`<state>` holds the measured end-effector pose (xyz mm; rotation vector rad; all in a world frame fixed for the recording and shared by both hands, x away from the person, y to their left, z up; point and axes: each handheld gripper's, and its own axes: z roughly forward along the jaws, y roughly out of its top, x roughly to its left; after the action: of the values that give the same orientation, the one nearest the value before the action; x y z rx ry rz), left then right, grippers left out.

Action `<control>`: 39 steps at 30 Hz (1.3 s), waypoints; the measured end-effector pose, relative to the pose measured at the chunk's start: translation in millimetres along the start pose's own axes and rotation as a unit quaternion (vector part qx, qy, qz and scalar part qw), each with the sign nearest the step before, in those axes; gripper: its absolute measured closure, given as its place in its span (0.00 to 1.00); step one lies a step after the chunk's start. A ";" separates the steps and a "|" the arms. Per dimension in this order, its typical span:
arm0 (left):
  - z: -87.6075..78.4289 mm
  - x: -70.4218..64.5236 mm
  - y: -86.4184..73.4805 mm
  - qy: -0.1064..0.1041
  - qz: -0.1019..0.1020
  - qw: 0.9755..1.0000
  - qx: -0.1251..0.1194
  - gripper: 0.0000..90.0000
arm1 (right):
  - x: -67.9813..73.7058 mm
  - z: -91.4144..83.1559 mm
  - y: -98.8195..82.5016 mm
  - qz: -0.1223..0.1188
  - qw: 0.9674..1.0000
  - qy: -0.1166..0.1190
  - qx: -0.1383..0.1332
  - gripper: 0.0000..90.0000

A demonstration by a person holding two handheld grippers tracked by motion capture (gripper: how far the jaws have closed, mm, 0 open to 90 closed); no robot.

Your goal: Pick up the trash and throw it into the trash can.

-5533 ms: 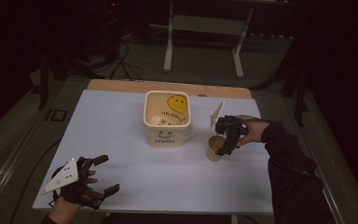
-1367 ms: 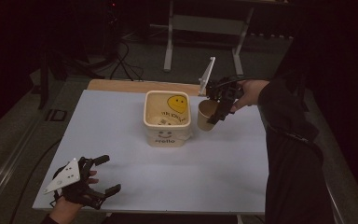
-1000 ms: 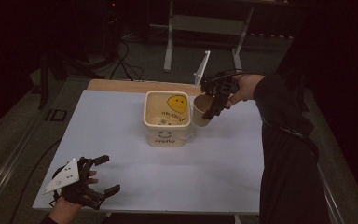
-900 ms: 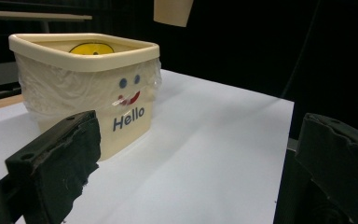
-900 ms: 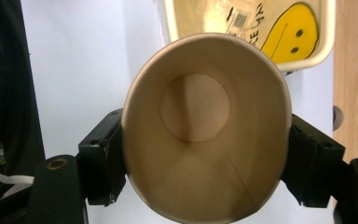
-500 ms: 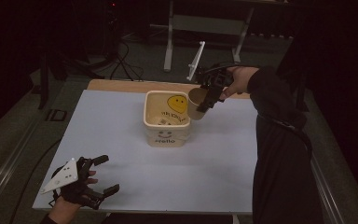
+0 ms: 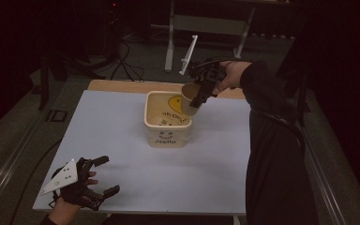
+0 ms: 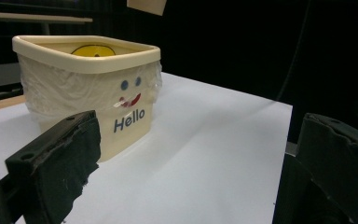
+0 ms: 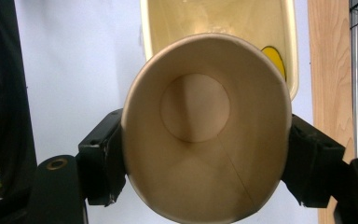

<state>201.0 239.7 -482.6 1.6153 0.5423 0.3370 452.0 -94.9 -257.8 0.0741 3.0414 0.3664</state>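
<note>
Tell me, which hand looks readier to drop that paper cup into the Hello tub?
The right. Its claw already grips the paper cup over the tub, while the left claw rests open at the table's near corner.

The counter has a white, matte top, and a strip of bare light wood shows along its far edge. A cream square tub stands directly on it, a little beyond the middle. The tub has a clear plastic liner, a small face and the word "Hello" on its front, and a yellow smiley inside.
</note>
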 end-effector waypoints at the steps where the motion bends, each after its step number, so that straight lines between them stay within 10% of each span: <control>1: -0.2 0.1 0.0 0.000 0.001 1.000 0.000 0.01 | -0.9 0.4 2.0 0.001 1.000 0.000 -0.001 0.28; 39: -4.8 -0.7 -0.5 0.007 0.000 1.000 -0.006 0.01 | -22.2 12.5 52.5 -0.013 1.000 -0.009 -0.012 0.26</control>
<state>197.8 243.4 -482.5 1.6025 0.5509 0.3509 477.1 -42.4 -255.8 0.0349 3.0165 0.3977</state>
